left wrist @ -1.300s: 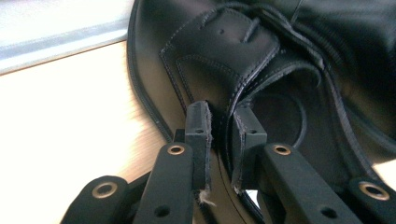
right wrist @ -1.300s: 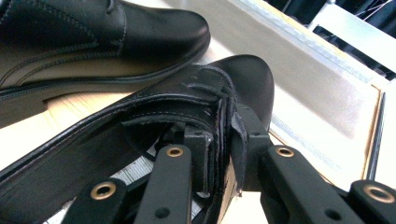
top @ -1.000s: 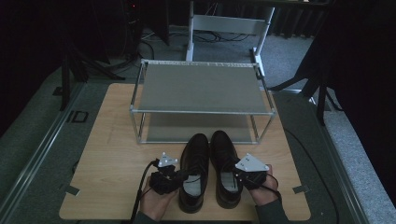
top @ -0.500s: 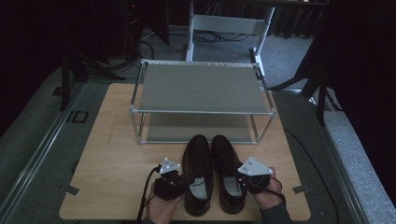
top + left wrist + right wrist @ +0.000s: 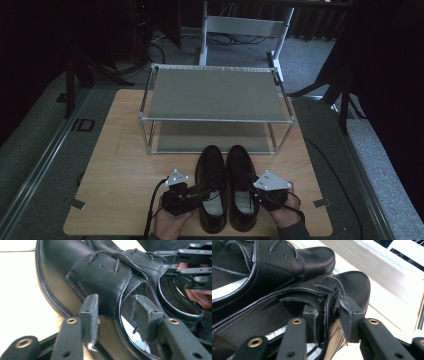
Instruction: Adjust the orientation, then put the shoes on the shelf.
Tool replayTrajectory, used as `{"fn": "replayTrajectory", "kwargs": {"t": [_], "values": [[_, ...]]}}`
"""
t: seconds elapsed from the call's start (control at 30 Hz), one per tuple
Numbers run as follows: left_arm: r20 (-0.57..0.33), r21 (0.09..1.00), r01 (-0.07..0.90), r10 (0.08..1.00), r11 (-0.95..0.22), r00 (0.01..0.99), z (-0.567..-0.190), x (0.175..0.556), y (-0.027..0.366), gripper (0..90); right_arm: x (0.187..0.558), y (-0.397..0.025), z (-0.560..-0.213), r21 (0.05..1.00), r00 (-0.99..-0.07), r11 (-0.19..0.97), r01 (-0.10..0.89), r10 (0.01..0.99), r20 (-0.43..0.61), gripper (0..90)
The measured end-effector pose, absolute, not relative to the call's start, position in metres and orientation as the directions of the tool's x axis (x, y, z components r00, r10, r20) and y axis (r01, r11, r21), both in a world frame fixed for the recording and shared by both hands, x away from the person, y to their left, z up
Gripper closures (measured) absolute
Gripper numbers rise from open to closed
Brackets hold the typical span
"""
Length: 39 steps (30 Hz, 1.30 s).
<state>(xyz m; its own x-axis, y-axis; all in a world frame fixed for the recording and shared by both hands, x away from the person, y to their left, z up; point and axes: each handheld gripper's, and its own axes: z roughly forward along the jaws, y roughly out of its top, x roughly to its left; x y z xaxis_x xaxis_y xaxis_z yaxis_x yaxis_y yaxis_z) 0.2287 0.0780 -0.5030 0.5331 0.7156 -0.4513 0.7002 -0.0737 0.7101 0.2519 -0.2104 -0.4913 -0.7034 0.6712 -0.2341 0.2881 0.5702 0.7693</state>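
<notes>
Two black leather lace-up shoes stand side by side near the front of the wooden table (image 5: 120,165), toes toward the rack. My left gripper (image 5: 197,191) (image 5: 115,312) is shut on the outer side wall of the left shoe (image 5: 212,167) (image 5: 100,277), one pad outside and one inside the opening. My right gripper (image 5: 252,192) (image 5: 327,317) pinches the outer side wall of the right shoe (image 5: 241,165) (image 5: 352,285) the same way. The person's hands hold both grippers at the table's front edge.
A two-tier metal shoe rack (image 5: 215,95) with grey shelves stands just beyond the shoe toes, both shelves bare. Bare table lies left and right of the shoes. Dark floor, cables and a white frame (image 5: 245,25) lie behind the table.
Both grippers and the pair of shoes have shifted slightly toward the person's edge of the table, away from the rack.
</notes>
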Motion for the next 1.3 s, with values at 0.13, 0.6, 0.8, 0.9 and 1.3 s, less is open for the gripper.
{"fn": "replayTrajectory", "kwargs": {"t": [0.13, 0.6, 0.8, 0.9, 1.3], "values": [[-0.41, 0.753, 0.654, 0.73, -0.067, 0.547, -0.499, 0.224, 0.089, 48.3, 0.252, -0.213, -0.492, 0.776, -0.708, 0.553, 0.304, 0.676, -0.204, 58.0], [-0.196, 0.738, 0.608, 0.768, -0.294, 0.61, -0.532, 0.216, 0.117, 49.0, 0.234, -0.237, -0.467, 0.84, -0.711, 0.462, 0.285, 0.689, -0.138, 50.0], [-0.18, 0.723, 0.606, 0.758, -0.331, 0.628, -0.543, 0.217, 0.109, 50.1, 0.233, -0.247, -0.458, 0.853, -0.681, 0.441, 0.28, 0.717, -0.148, 49.8], [-0.179, 0.709, 0.607, 0.741, -0.358, 0.647, -0.549, 0.218, 0.103, 50.6, 0.236, -0.253, -0.463, 0.849, -0.663, 0.431, 0.306, 0.736, -0.135, 49.7], [-0.165, 0.697, 0.588, 0.706, -0.411, 0.689, -0.554, 0.221, 0.09, 58.7, 0.242, -0.263, -0.486, 0.787, -0.621, 0.465, 0.406, 0.772, -0.136, 50.4]]}}
